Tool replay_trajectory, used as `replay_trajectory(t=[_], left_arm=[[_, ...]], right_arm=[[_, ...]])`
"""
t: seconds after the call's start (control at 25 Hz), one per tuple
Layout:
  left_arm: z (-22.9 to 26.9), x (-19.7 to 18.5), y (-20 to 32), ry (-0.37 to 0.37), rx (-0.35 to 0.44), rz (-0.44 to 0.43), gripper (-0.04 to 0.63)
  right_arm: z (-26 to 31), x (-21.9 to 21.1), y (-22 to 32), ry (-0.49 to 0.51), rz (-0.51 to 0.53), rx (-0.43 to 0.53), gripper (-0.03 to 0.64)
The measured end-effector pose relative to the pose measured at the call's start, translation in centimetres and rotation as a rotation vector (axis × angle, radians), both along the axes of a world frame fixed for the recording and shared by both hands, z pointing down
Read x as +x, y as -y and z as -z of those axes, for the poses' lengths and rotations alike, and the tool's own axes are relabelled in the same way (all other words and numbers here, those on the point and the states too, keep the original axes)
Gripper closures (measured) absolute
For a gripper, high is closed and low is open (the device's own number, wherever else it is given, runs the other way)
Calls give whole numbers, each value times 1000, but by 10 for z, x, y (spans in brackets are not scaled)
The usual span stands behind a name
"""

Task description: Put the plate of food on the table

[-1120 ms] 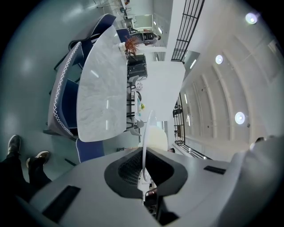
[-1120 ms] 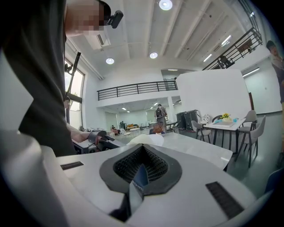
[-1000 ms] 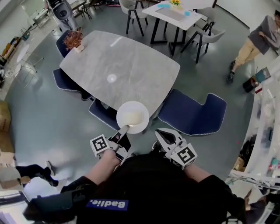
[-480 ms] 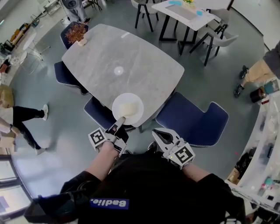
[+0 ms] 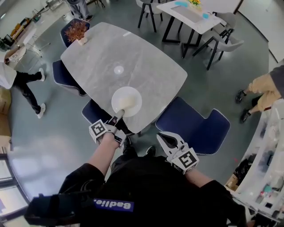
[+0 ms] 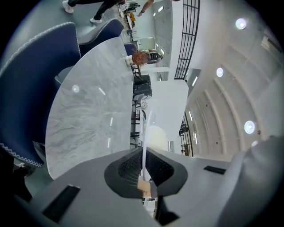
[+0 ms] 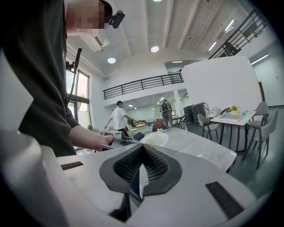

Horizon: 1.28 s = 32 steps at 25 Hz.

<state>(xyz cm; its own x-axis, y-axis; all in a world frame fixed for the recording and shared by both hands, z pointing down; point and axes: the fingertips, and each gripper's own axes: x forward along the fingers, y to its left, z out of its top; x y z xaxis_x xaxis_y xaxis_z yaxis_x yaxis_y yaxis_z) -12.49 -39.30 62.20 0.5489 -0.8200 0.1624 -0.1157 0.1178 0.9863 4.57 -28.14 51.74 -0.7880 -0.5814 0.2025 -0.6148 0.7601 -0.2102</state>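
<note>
A white plate [image 5: 126, 101] with a pale mound of food hangs over the near edge of the grey marble table [image 5: 111, 53]. My left gripper [image 5: 117, 119] is shut on the plate's near rim. In the left gripper view the rim [image 6: 145, 137] runs edge-on between the pads, with the food [image 6: 156, 135] beyond and the table [image 6: 84, 111] to the left. I cannot tell whether the plate touches the table. My right gripper [image 5: 166, 138] is held back near my body over a blue chair, shut and holding nothing. The right gripper view shows the plate [image 7: 154, 139] at the table's corner [image 7: 199, 148].
Blue chairs stand at the table's near side [image 5: 191, 119] [image 5: 94, 113] and left side [image 5: 62, 73]. A dried plant in a vase [image 5: 77, 32] sits on the far end of the table. A white table with grey chairs [image 5: 191, 13] lies beyond. People walk at left [image 5: 22, 80] and right [image 5: 262, 88].
My left gripper has carried the plate forward, from in front of the table to over its near edge. The right gripper has drifted slightly. A person has come in at the left.
</note>
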Motion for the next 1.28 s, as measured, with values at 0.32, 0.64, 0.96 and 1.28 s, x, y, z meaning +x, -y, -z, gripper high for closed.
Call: replay_trajectory(t=[0.32,0.64,0.96,1.28], left_arm=[[-43,-15,67,4,-67,-22,580],[-104,-30,116,34,-147,-42,580],[-160,-27,149,48,-221,-61,578],[-195,-22,164,100,-272,-97,578]], right_arm=[[-4,7,30,-53,-121,-43,611],[-17,3,44,-126,-197,-108,611],[-30,8,47,-173,-276,-198,611],[-43,11,40,-191,-312,-234,611]])
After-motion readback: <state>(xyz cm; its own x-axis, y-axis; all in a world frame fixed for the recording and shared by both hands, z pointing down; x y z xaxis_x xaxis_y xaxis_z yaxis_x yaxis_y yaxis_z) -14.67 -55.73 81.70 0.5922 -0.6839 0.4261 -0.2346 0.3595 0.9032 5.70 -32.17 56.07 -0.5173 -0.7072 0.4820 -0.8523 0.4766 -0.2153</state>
